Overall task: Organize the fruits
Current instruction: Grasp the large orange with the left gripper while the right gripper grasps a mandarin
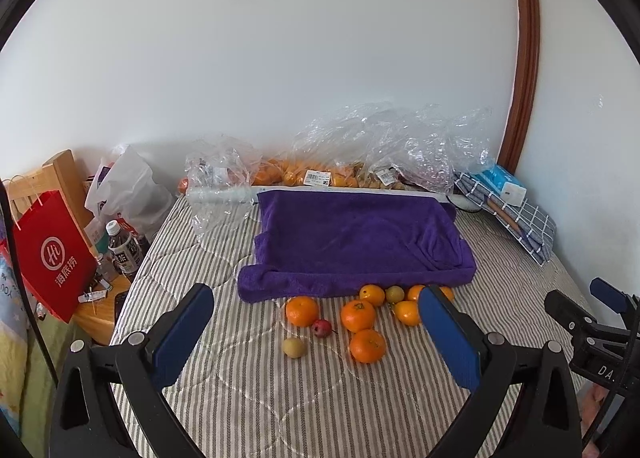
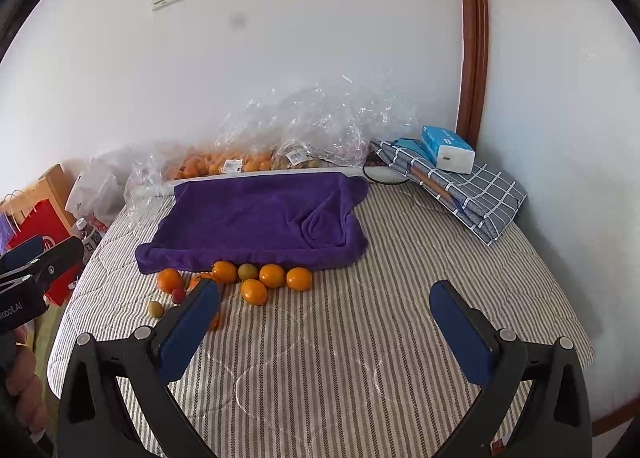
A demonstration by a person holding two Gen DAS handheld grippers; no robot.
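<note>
Striped bed (image 2: 340,338) bare in front | fruits (image 1: 358,316) at towel (image 1: 352,234) edge | both grippers wide, empty

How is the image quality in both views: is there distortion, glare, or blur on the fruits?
Left wrist view: strong fisheye bending, the door frame curves; the oranges look sharp; the plastic bags glint. Right wrist view: the same curving, black corners, a faint dark smudge on the wall; the fruits appear softer. Both have soft, even daylight with weak shadows.
</note>
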